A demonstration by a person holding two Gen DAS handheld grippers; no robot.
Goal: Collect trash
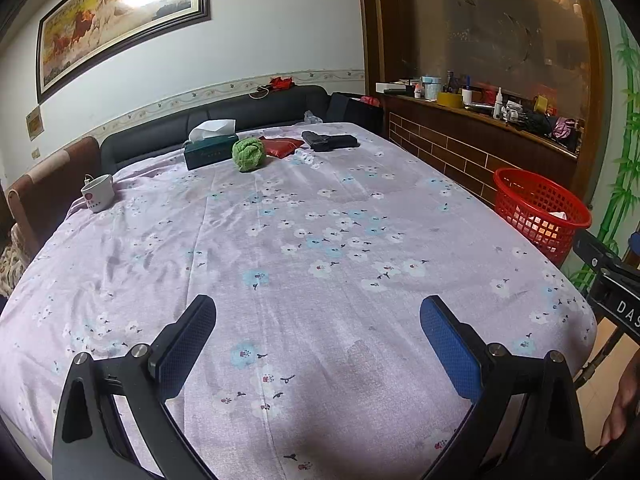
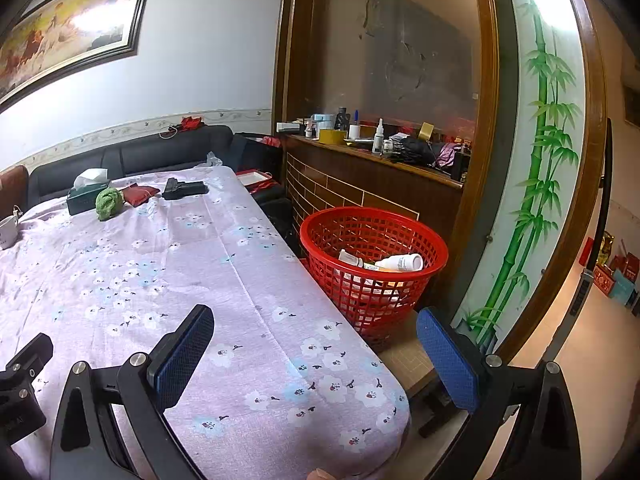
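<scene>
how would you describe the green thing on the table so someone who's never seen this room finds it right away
Start at the big table under the pale floral cloth and look to its far end, near the dark sofa. A short row of things sits there: a dark tissue box, a flat red pouch, a black case. The green cloth lies between box and pouch, the only soft, fuzzy, bunched-up lump among them.

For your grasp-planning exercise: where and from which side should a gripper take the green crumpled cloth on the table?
Probably grip the green cloth across its bunched middle, coming from above with the jaws spanning left to right. It sits as a soft upright lump, with the tissue box and the red pouch close on either side.
</scene>
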